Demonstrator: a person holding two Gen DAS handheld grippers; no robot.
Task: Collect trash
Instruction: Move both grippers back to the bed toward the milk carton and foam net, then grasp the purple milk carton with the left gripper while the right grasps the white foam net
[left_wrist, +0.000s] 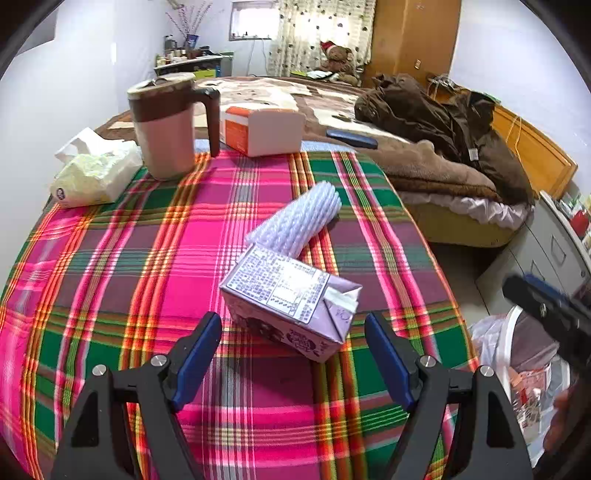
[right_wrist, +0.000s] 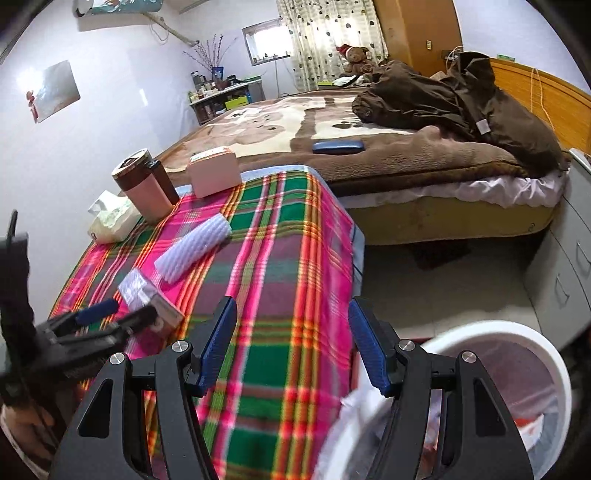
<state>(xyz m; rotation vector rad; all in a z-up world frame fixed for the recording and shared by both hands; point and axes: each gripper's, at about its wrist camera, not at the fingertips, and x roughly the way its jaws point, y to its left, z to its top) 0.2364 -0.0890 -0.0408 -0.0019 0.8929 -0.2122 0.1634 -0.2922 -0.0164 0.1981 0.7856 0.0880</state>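
On my bench (left_wrist: 110, 295) I count one milk carton (left_wrist: 291, 299), one ribbed plastic cup stack (left_wrist: 295, 221) lying on its side, one lidded mug (left_wrist: 166, 125), one tissue pack (left_wrist: 96, 173) and one orange-and-white box (left_wrist: 262, 129). I hold two grippers, the left gripper (left_wrist: 293, 339) and the right gripper (right_wrist: 291, 325), each with two blue fingers. Beside the bench I see one white bin (right_wrist: 517, 354). On the bed (right_wrist: 388, 155) I count one dark blue case (right_wrist: 338, 147), one brown jacket (right_wrist: 461, 103) and one teddy bear (right_wrist: 356, 57)
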